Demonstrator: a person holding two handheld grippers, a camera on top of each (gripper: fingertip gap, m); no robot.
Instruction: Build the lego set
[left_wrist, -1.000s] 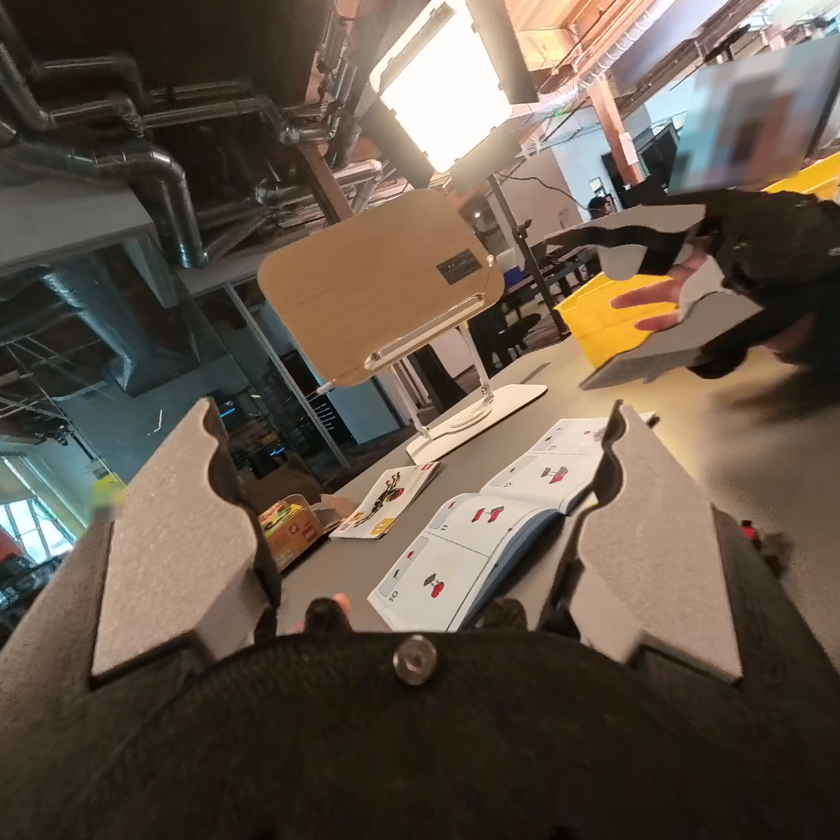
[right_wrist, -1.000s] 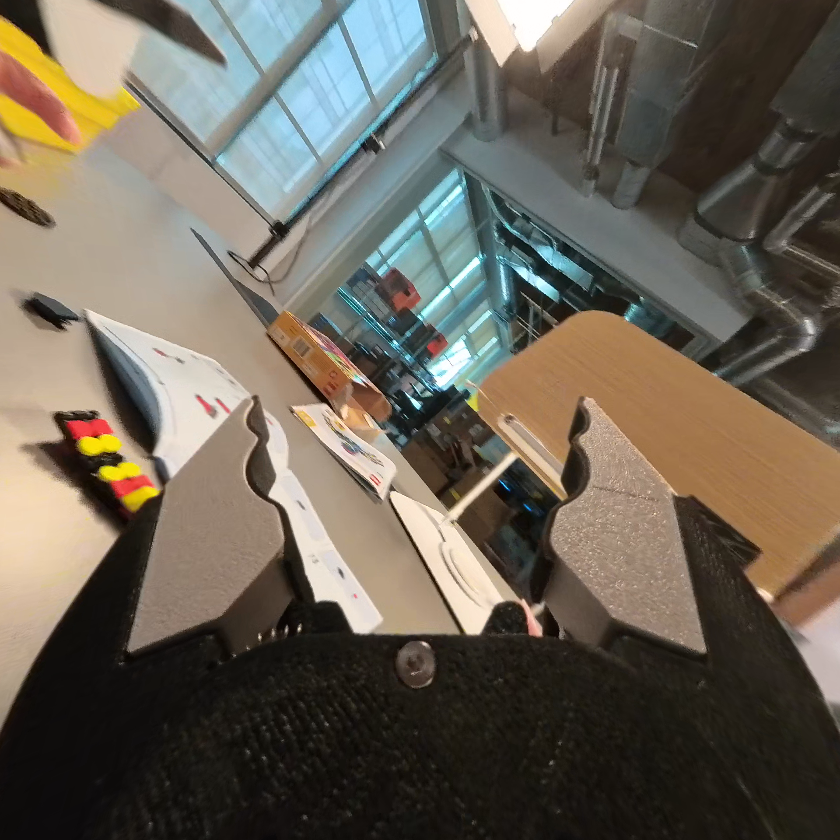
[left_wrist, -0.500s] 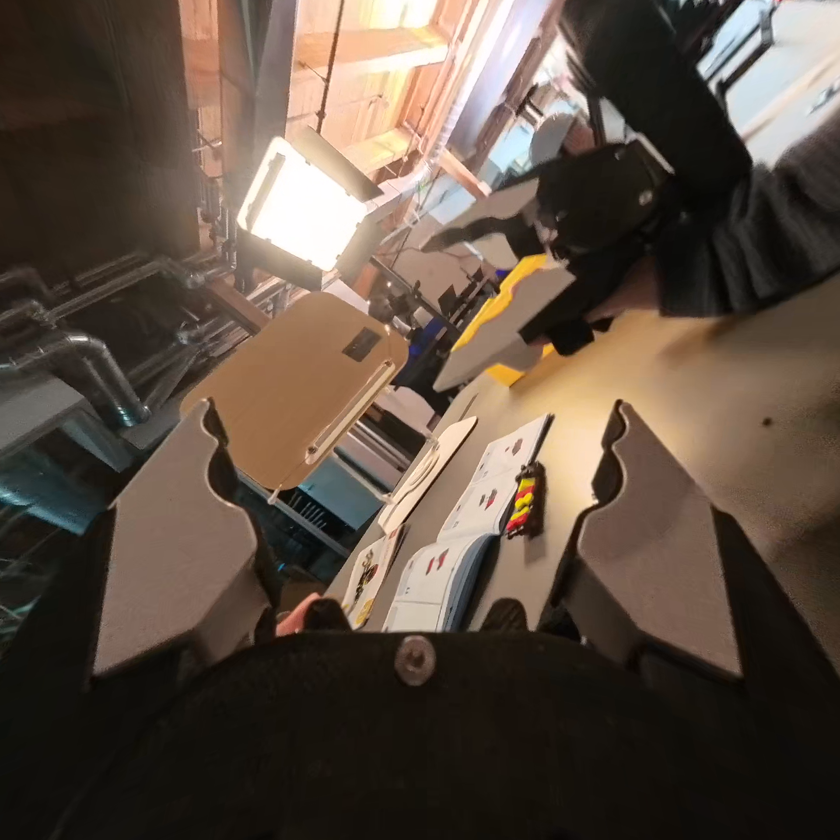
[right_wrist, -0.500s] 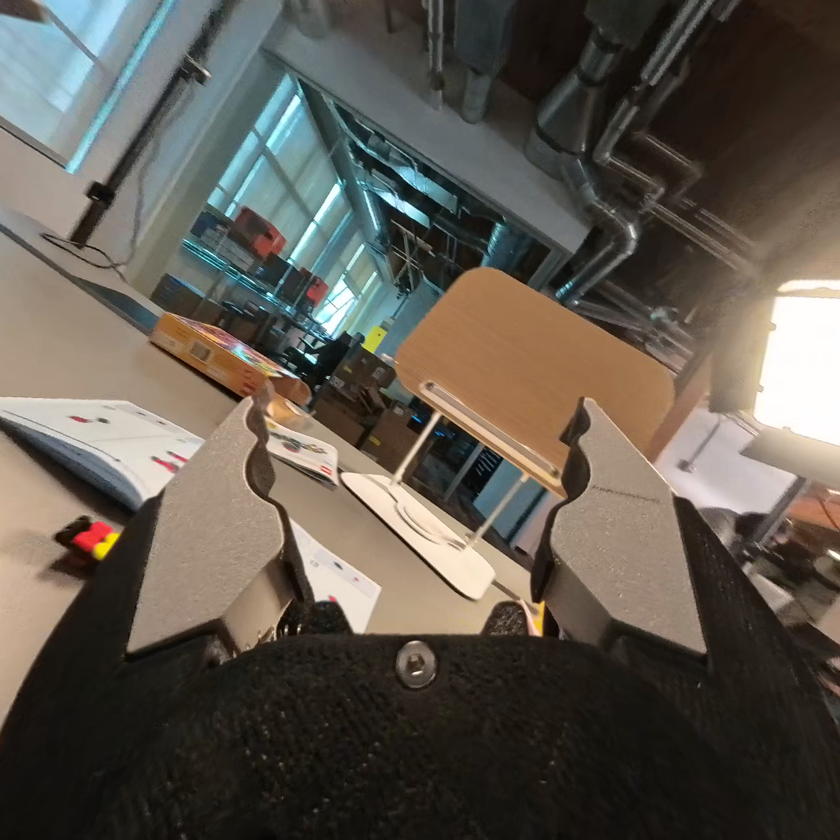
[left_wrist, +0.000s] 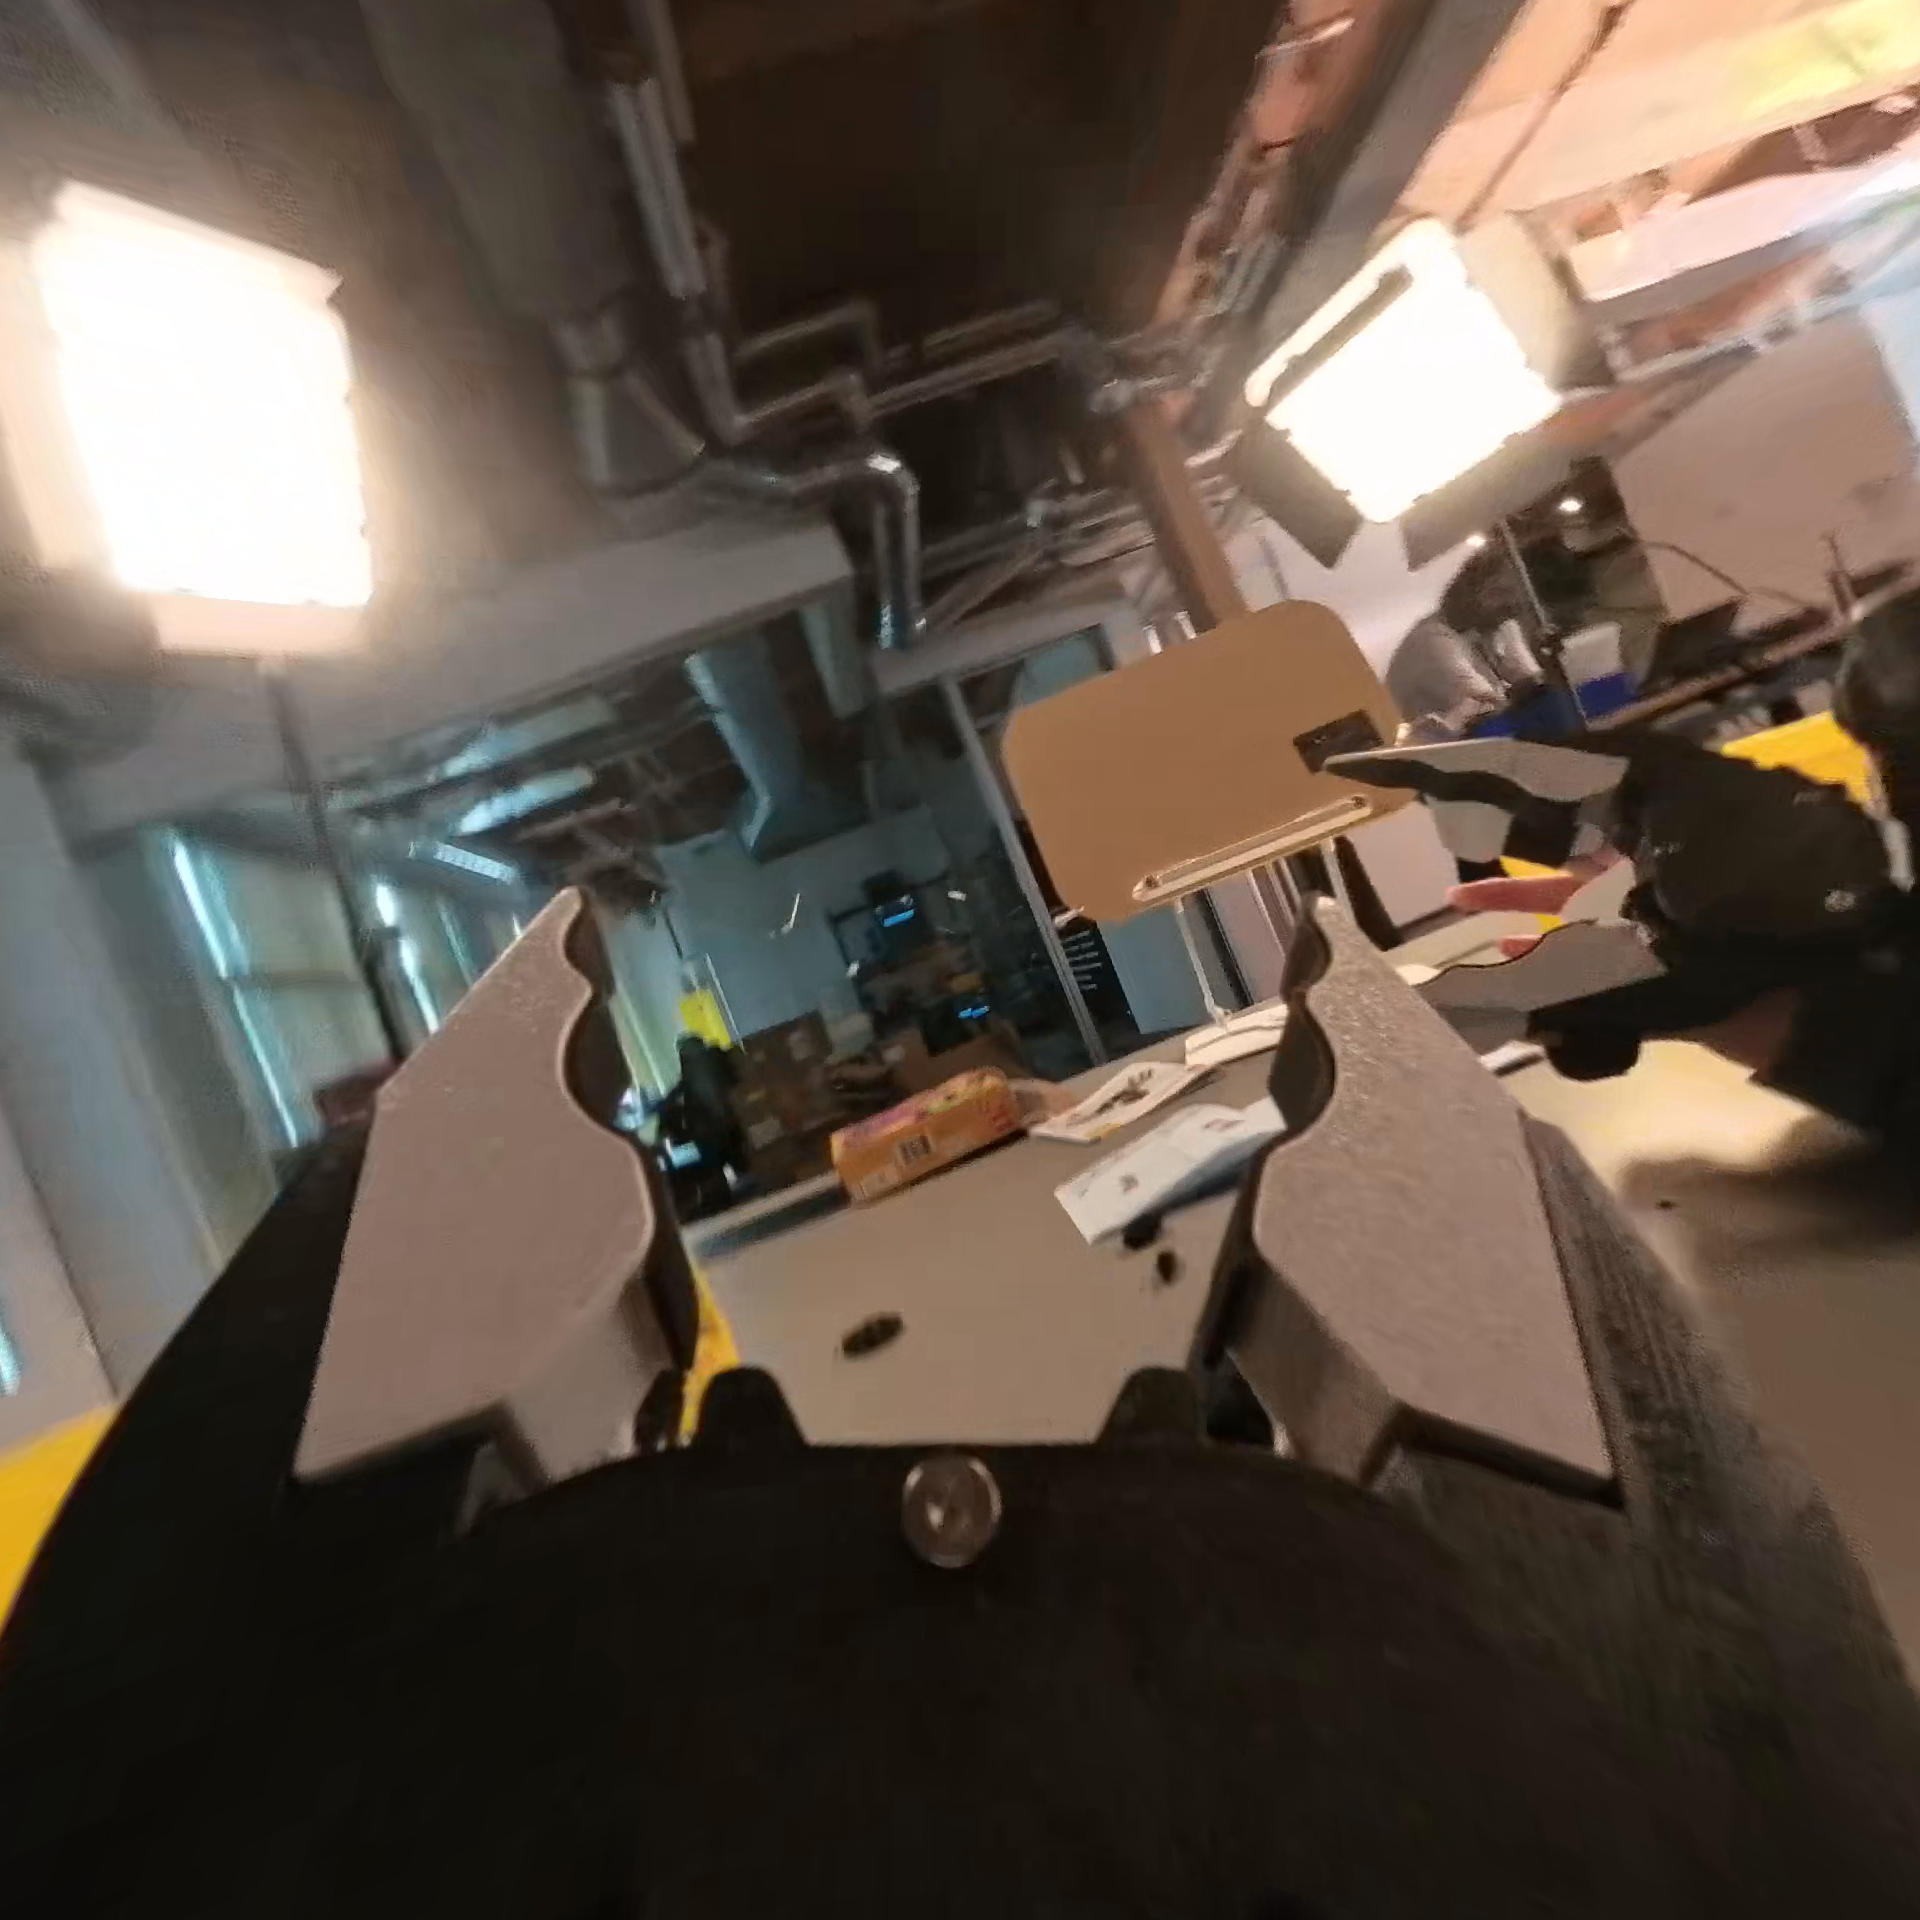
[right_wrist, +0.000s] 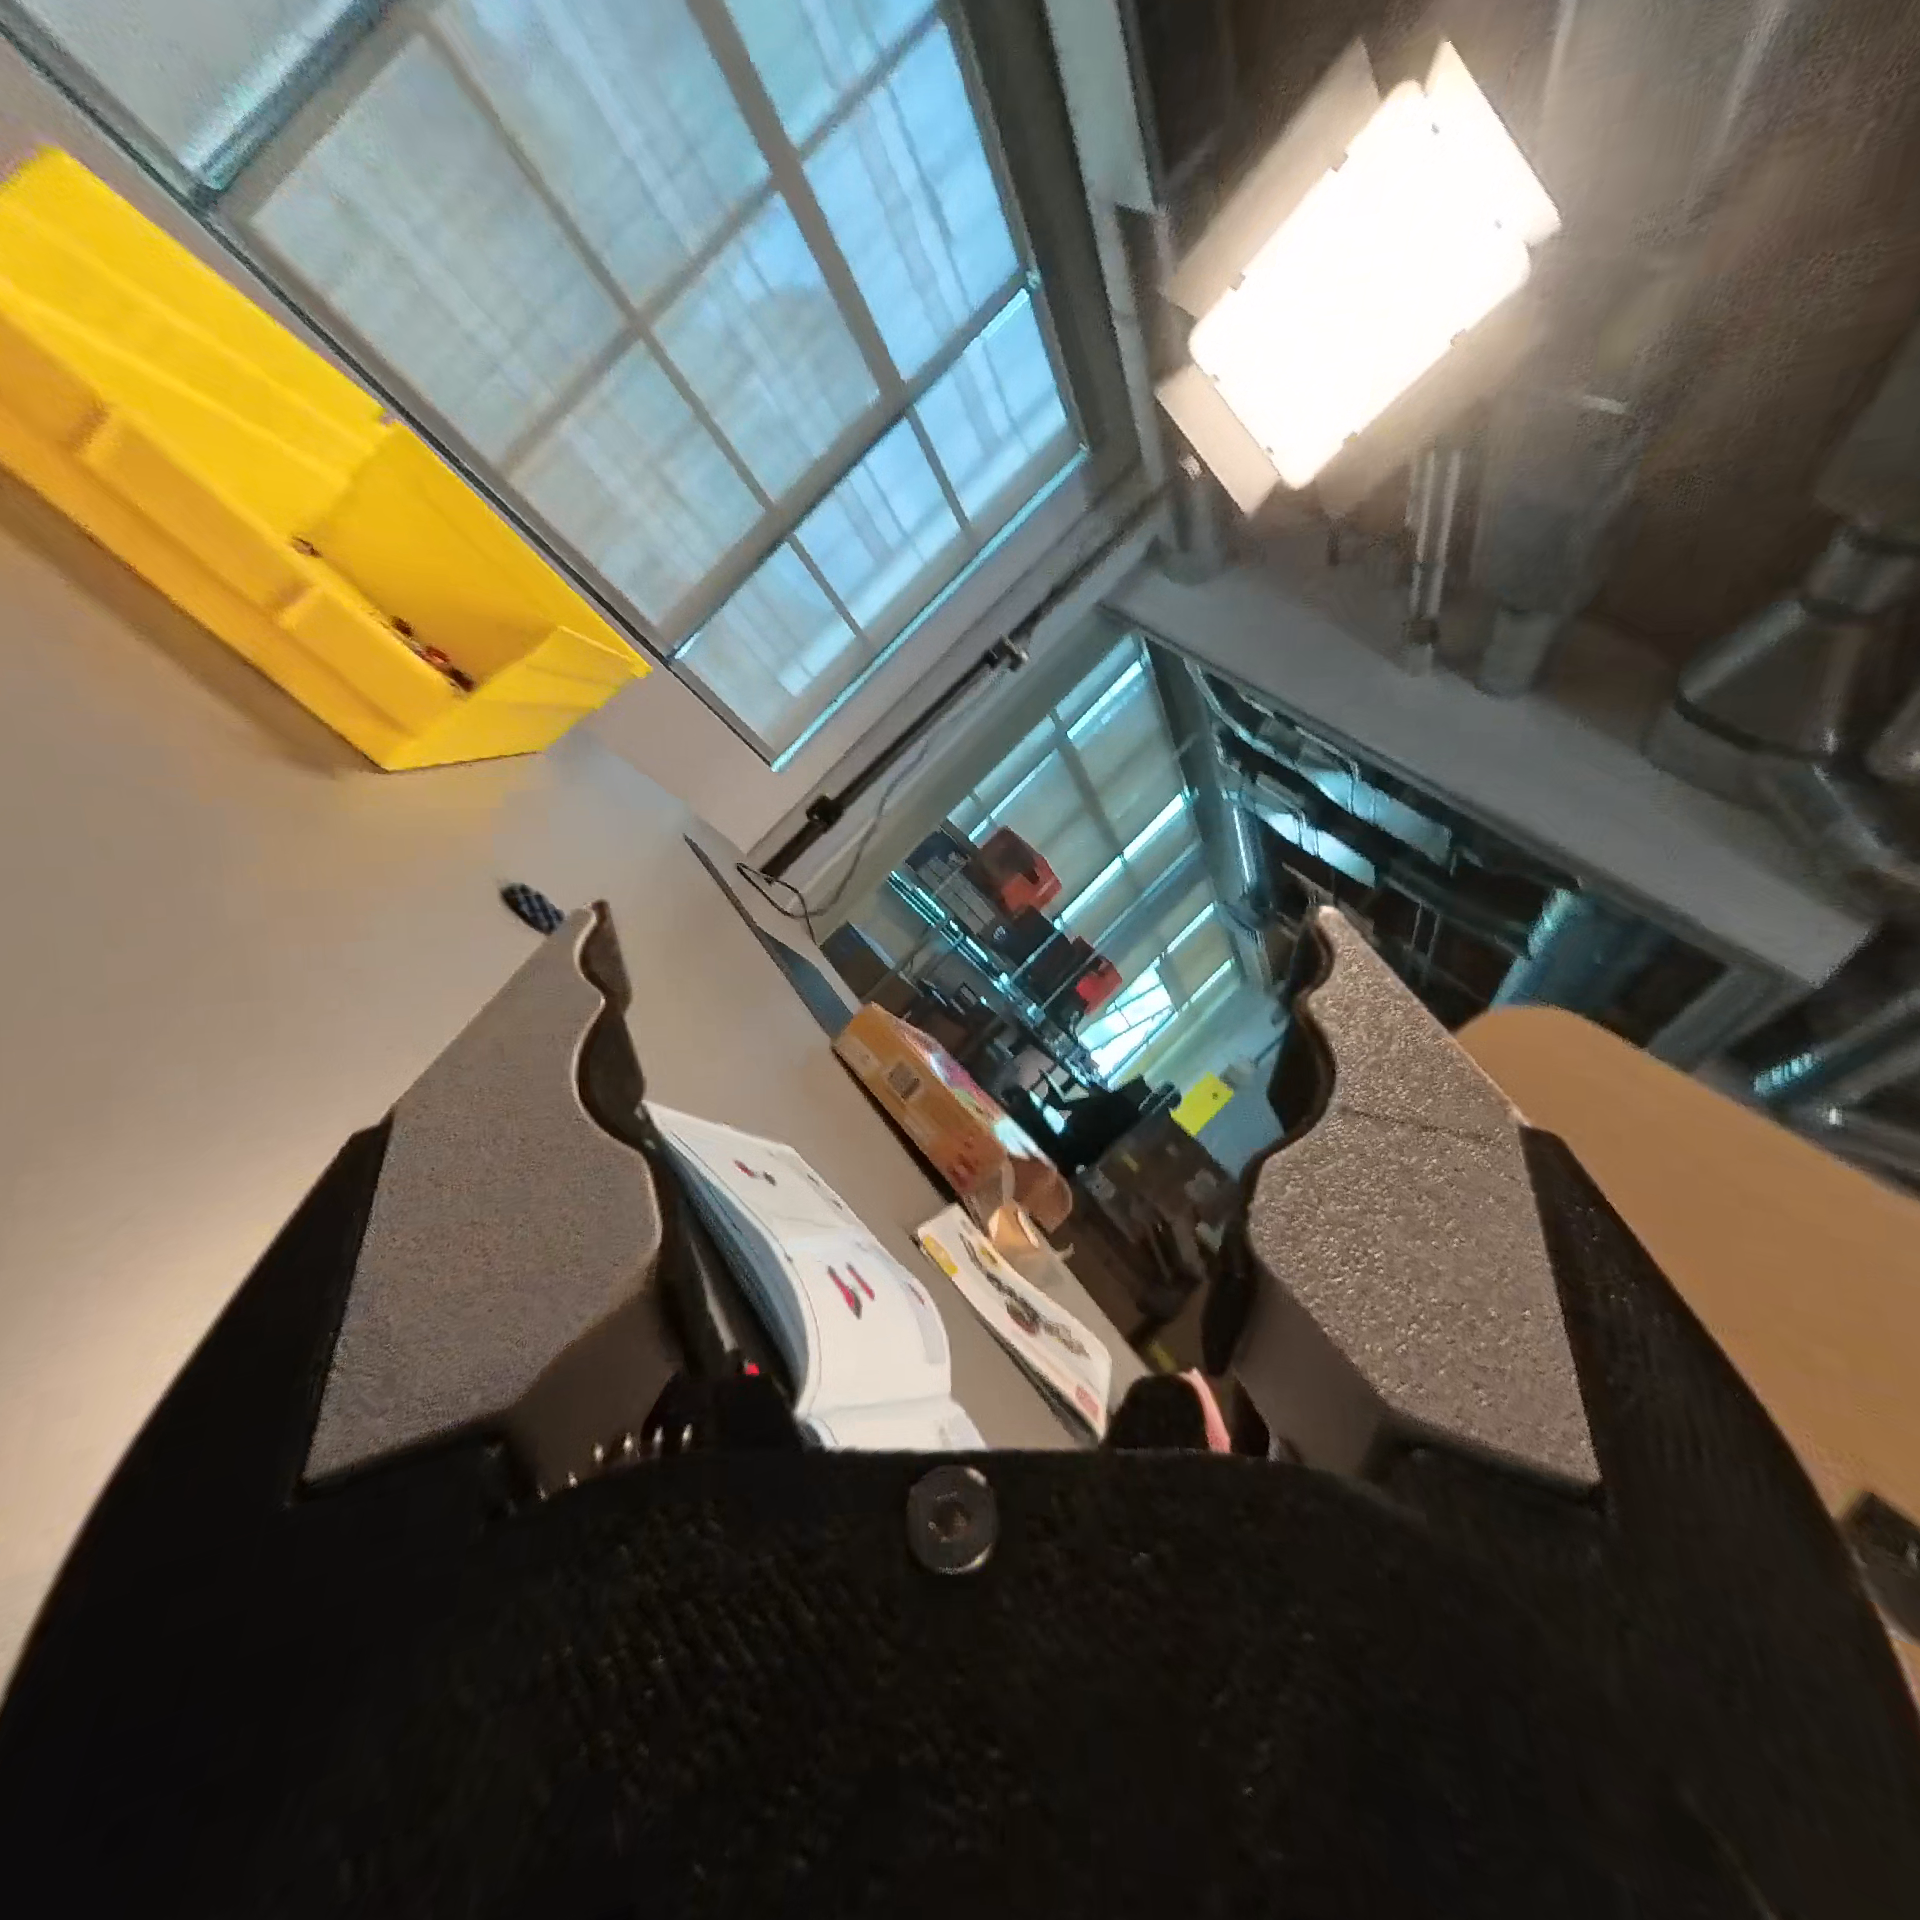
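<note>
A: Since both tools were raised off the counter (left_wrist: 966, 1299) and tilted up toward the ceiling, what did either of them carry?

B: Nothing. The left tool (left_wrist: 940, 1049) had its jaws spread wide with only air between them, and the right tool (right_wrist: 956, 1049) was likewise wide apart and empty. I'd judge they were held that way because no piece had been chosen yet.

A: Where were the lego parts, then?

B: Just ahead of the left tool, a few small dark pieces (left_wrist: 871, 1337) lay loose on the counter. Beyond its right finger sat the open instruction booklet (left_wrist: 1164, 1164), flat with its pages up, probably so the steps could be read. In the right wrist view a sliver of red showed low beside that tool's left finger, against the booklet's near edge; too little was visible to say what it was or how it lay.

A: And farther off?

B: A yellow bin (right_wrist: 260, 540) stood ahead and to the left of the right tool, likely holding spare pieces. The orange box (left_wrist: 925, 1127) lay on its side past the booklet, long edge running across the left tool's view, with a thin leaflet (left_wrist: 1122, 1091) beside it. A wooden book stand (left_wrist: 1195, 758) stood upright and bare, so the booklet wasn't on it.
</note>
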